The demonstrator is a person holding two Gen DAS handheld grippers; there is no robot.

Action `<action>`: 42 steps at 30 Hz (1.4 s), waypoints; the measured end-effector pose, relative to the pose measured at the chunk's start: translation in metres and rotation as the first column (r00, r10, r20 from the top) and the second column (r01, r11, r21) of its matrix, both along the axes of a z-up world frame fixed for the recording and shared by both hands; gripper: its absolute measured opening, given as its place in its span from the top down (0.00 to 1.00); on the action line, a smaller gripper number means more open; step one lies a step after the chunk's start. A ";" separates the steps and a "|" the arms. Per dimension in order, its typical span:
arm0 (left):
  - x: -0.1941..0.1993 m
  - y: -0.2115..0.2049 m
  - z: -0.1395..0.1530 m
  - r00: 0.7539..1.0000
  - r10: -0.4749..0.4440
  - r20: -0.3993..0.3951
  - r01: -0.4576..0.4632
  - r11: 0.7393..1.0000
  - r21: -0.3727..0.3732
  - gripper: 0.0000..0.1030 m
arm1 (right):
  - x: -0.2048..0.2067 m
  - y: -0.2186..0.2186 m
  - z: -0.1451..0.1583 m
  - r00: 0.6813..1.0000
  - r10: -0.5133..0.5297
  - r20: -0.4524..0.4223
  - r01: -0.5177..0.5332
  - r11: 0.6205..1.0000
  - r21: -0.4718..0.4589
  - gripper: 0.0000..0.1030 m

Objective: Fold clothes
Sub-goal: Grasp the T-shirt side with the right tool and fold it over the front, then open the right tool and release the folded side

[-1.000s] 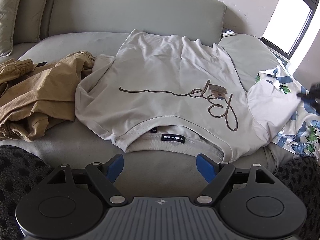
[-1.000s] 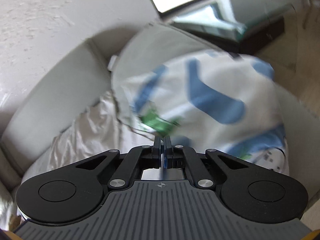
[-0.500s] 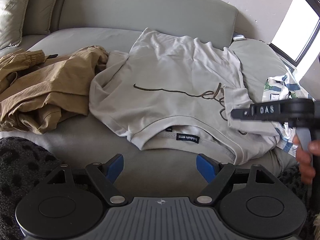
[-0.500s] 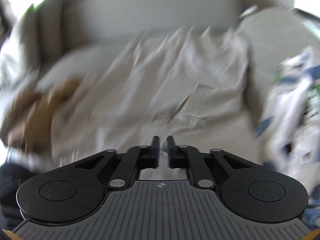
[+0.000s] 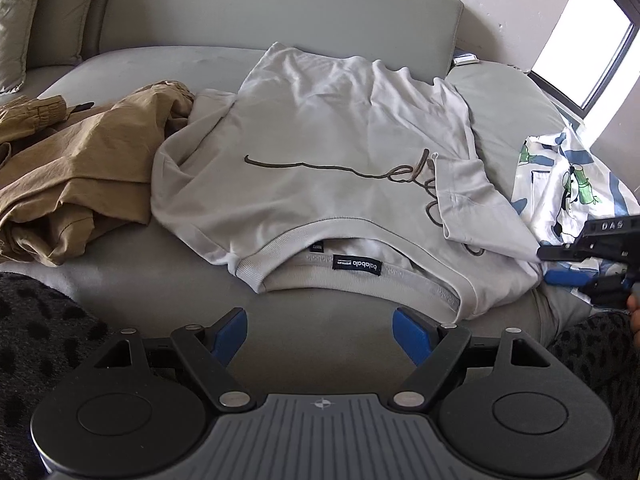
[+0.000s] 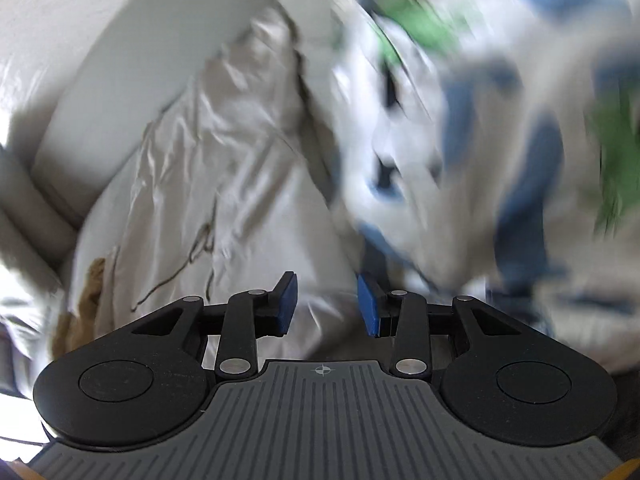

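Left wrist view: we see the tee point(image 5: 320, 168) spread on the sofa point(image 5: 328, 320), soft, light, floppy; best pinched at a hem or sleeve edge. Left gripper point(image 5: 320, 332) gapes empty; right gripper point(image 6: 326, 304) is opening, nothing between.

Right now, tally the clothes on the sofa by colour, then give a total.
Beige: 1, the shirt spread flat.
Tan: 1 heap left of it; whether that is one garment or more cannot be told.
White with blue and green print: 1, the printed piece on the right.
Total: 3
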State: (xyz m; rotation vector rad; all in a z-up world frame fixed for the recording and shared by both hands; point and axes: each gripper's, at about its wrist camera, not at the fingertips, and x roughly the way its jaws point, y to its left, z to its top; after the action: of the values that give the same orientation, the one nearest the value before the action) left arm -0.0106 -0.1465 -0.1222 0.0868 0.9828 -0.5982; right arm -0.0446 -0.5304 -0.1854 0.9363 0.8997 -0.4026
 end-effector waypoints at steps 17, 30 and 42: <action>-0.001 0.006 0.002 1.000 0.015 -0.006 -0.015 1.000 -0.011 0.24 | -0.014 0.022 -0.018 0.989 -0.037 0.144 0.040 0.999 -0.019 0.95; 0.018 0.024 0.005 0.997 0.078 0.004 -0.078 0.996 -0.039 0.24 | -0.023 0.031 0.008 0.996 -0.018 -0.084 0.005 0.987 -0.159 0.69; 0.143 0.006 0.051 0.961 0.154 0.231 -0.178 0.980 0.087 0.59 | -0.018 0.076 0.072 0.978 0.140 0.153 -0.114 0.979 -0.170 0.47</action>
State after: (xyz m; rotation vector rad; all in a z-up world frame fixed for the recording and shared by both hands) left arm 0.1321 -0.1405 -0.0715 0.1620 0.7936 -0.3716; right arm -0.0624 -0.4540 -0.1132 0.7477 0.7599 -0.2792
